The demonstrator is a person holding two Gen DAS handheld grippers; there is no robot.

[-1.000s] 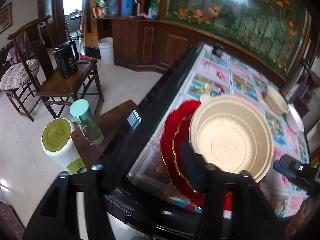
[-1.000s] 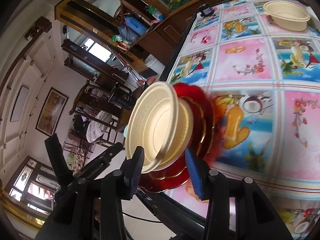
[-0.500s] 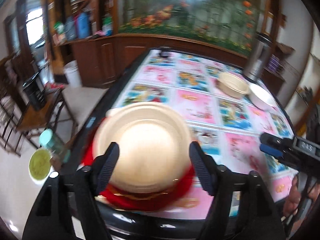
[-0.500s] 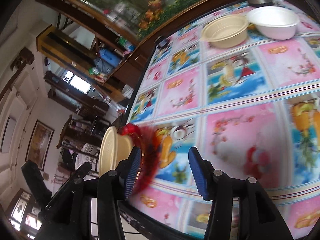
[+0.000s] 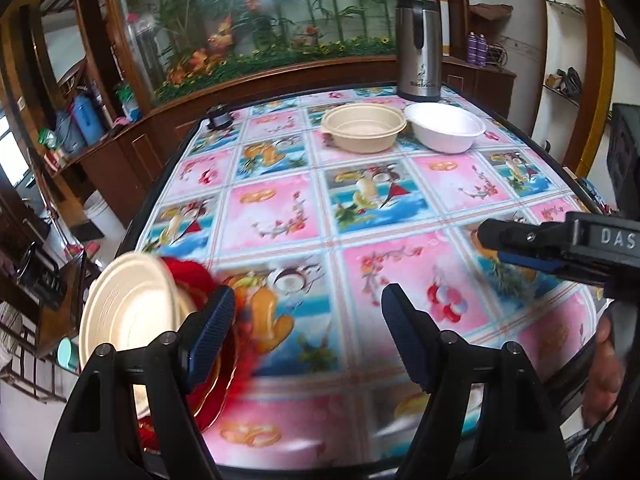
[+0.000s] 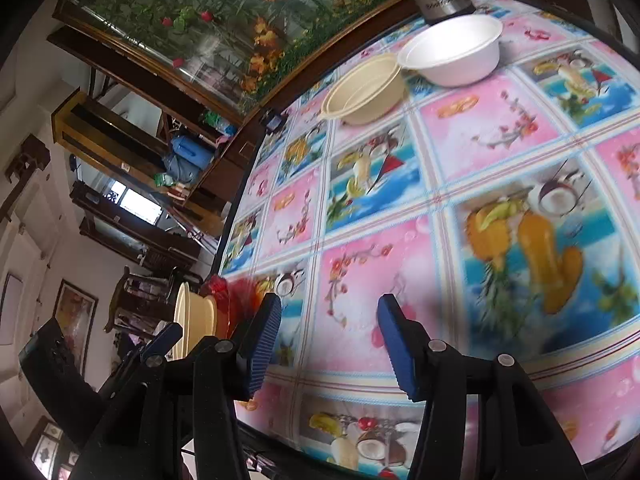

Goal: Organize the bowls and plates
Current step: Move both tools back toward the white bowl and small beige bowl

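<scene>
Two bowls, a tan bowl [image 5: 363, 127] and a white bowl [image 5: 445, 127], sit rim to rim at the far end of the table [image 5: 400, 208], just before a steel thermos [image 5: 418, 46] whose top is cut off in the right wrist view. At the near left corner, a cream bowl [image 5: 124, 312] rests on a red plate [image 5: 192, 276]. Both are motion-blurred and partly hidden behind the left gripper [image 5: 308, 336]'s left finger, so how many plates are stacked cannot be told.

Left gripper: fingers wide, nothing between them, only the patterned tablecloth below. Right gripper [image 6: 328, 344]: fingers moderately apart, also empty.

Left wrist view alone shows the right gripper from the side at the right edge, with part of a hand [image 5: 608, 372] below it. Right wrist view shows the cream bowl edge-on, left of its own left finger, with the left gripper beneath it at lower left.

A small dark object [image 5: 218, 116] lies at the far left table edge, too small to identify.
</scene>
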